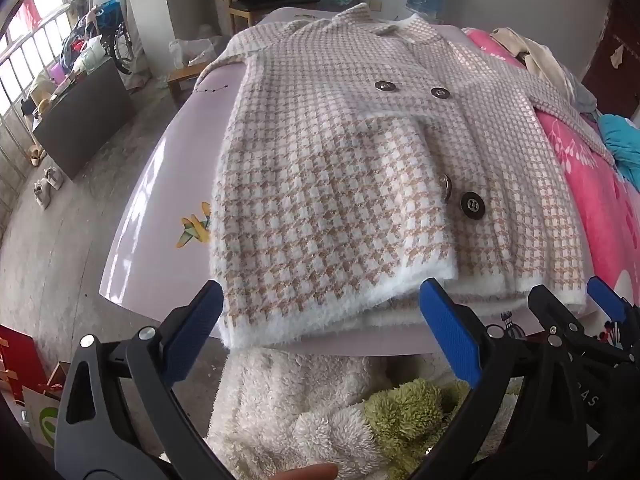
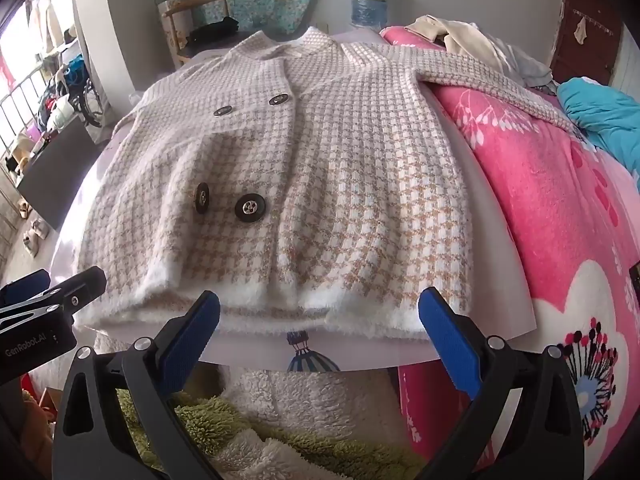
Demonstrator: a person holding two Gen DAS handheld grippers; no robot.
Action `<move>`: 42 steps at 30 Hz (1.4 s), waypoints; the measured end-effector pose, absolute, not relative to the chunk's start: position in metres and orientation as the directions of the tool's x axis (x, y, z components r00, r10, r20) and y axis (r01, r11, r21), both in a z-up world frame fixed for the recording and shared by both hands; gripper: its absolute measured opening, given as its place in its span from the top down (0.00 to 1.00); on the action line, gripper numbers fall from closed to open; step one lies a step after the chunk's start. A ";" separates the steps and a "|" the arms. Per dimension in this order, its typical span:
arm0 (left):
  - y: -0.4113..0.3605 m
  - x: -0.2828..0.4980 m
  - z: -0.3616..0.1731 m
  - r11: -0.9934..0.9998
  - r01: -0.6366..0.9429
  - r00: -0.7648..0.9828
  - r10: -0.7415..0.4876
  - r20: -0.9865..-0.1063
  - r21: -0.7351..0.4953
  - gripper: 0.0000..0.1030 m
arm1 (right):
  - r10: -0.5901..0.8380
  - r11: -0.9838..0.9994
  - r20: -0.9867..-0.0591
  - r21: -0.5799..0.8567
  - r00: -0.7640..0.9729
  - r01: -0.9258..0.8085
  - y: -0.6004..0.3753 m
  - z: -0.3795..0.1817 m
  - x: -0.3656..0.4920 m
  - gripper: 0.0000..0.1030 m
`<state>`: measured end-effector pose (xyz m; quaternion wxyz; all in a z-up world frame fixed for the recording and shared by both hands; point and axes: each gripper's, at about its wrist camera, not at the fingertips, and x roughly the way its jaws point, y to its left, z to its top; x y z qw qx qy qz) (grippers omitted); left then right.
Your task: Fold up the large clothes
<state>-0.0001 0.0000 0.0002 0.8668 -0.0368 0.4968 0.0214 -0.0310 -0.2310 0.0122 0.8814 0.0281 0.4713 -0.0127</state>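
Hovering both claws, left claw and right claw, spread wide and empty over the cardigan hem, I risk pinching just the top layer and skewing the fold.

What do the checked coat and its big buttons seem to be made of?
Checked coat: probably a fuzzy, brushed knit, judging by its hairy white hem and soft ribs. Big buttons: dark and glossy with shiny centres, perhaps plastic with metal; uncertain.

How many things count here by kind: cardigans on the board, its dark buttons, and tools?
Houndstooth cardigan: 1
Dark buttons: 4
Tools: 2, left tool and right tool, both open
Total: 7
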 end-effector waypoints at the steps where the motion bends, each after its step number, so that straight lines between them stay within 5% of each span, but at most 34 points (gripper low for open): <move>1: 0.000 0.000 0.000 0.996 -0.074 0.505 0.001 -0.863 -0.042 0.08 | 0.004 0.998 -0.831 0.038 0.556 0.050 -0.231 0.012 -0.031 0.06; 42: 0.005 0.000 0.000 0.995 -0.082 0.499 -0.003 -0.867 -0.050 0.08 | 0.002 0.999 -0.829 0.030 0.559 0.041 -0.226 0.015 -0.029 0.06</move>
